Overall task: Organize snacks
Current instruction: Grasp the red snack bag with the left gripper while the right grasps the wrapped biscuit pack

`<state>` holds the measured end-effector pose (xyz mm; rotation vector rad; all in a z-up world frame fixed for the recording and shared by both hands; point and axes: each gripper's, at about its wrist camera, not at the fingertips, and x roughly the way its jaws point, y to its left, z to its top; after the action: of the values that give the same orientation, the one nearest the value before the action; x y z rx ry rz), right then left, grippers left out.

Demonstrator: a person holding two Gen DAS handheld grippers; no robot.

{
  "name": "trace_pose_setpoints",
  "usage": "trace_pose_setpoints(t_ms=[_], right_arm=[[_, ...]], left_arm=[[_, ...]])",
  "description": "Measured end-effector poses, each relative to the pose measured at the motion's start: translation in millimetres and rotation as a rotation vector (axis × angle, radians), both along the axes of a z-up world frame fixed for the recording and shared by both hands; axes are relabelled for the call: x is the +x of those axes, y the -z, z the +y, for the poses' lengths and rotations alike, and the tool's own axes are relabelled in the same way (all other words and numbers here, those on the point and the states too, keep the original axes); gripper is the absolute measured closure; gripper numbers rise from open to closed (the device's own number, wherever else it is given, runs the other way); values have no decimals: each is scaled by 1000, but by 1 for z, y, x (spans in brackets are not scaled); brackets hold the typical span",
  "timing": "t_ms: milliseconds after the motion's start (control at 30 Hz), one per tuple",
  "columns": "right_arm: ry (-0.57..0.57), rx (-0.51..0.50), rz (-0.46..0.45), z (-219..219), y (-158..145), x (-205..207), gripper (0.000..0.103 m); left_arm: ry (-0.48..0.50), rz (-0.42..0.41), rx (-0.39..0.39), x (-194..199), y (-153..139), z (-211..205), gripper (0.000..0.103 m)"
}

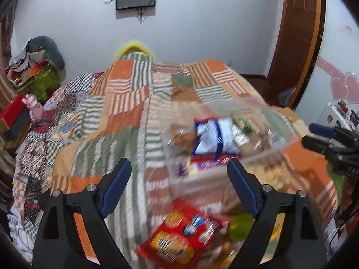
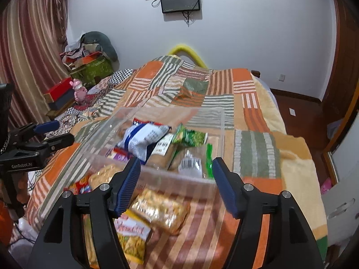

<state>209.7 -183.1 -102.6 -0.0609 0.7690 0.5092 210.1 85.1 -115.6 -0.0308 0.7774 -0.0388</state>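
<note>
A clear plastic bin [image 2: 157, 174] lies on the patchwork bed and holds several snack packs, among them a blue and white bag [image 2: 143, 141] and a green bag [image 2: 190, 137]. It also shows in the left wrist view [image 1: 269, 151], blurred. Loose packs lie in front of it: a golden snack bag [image 2: 159, 210], a yellow bag [image 2: 132, 239] and a red bag [image 1: 177, 235]. My left gripper [image 1: 179, 170] is open and empty above the red bag. My right gripper [image 2: 176, 168] is open and empty over the bin's near wall.
The patchwork quilt [image 2: 255, 148] covers the bed. Boxes and a pink toy [image 2: 79, 92] stand at the left by a curtain. A wooden door [image 1: 298, 27] is at the right. Screens hang on the far wall.
</note>
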Motion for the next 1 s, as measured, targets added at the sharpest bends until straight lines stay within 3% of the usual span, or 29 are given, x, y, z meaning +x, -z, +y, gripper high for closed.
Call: trace_pose_setpoints(t_ms=[300, 533, 800, 1000], right_arm=[[-3, -11, 91, 4, 28, -9, 31], [-2, -34, 173, 9, 54, -10, 27], [-20, -54, 202, 22, 66, -11, 23], [-28, -58, 230, 32, 74, -6, 20]], left_arm=[[-17, 124, -36, -32, 54, 20, 11], [25, 208, -86, -41, 91, 21, 11], [74, 236, -93, -29, 109, 10, 2], [66, 264, -93, -14, 126, 8, 2]])
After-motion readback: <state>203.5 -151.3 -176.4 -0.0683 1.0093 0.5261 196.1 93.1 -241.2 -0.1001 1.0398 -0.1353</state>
